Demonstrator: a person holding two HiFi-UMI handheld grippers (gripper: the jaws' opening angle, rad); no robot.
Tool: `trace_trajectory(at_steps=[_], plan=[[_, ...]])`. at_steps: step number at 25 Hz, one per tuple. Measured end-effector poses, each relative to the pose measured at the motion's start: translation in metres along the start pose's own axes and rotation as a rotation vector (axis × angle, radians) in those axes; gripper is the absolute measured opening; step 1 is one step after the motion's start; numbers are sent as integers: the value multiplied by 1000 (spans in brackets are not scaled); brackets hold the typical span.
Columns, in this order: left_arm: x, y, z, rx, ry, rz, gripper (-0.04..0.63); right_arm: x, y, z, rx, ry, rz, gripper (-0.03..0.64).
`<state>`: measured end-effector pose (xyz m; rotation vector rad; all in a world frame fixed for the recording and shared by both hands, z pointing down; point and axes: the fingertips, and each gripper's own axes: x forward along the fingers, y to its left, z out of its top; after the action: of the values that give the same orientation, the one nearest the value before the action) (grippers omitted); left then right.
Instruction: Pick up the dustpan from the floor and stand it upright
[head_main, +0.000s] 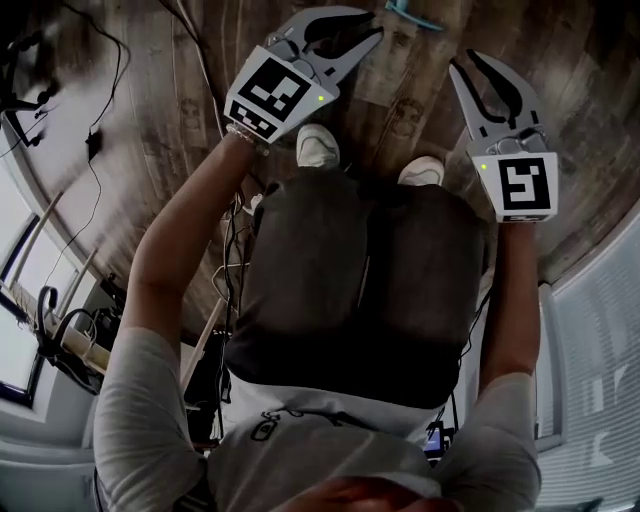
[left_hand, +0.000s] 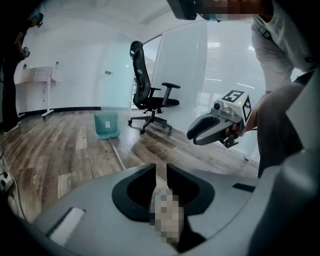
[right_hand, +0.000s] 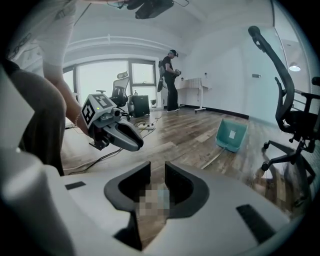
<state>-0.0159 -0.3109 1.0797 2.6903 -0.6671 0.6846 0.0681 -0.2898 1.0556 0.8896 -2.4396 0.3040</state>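
Note:
The teal dustpan (left_hand: 106, 125) lies on the wooden floor ahead, pan towards the far side, its long thin handle (left_hand: 118, 157) flat on the boards and pointing towards me. The right gripper view has the dustpan (right_hand: 231, 135) at right of centre; in the head view only a teal sliver (head_main: 410, 12) of the pan shows at the top edge. My left gripper (head_main: 372, 28) and right gripper (head_main: 462, 62) hang side by side over the floor, well short of the dustpan. Each has its jaws a narrow gap apart with nothing between them.
A black office chair (left_hand: 150, 100) stands behind the dustpan by a glass wall. A person (right_hand: 171, 80) stands at the far end near a white desk (right_hand: 192, 85). Cables and a power strip (right_hand: 135, 127) lie on the floor at left. My feet (head_main: 318, 147) are just below the grippers.

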Motion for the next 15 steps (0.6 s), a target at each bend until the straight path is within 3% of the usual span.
trace_trajectory(at_steps=[7, 15], plan=[[61, 2, -60, 62, 43, -69, 52, 43, -15, -57, -34, 11, 27, 80], [115, 30, -122, 55, 74, -58, 103, 93, -30, -126, -76, 50, 70, 80]])
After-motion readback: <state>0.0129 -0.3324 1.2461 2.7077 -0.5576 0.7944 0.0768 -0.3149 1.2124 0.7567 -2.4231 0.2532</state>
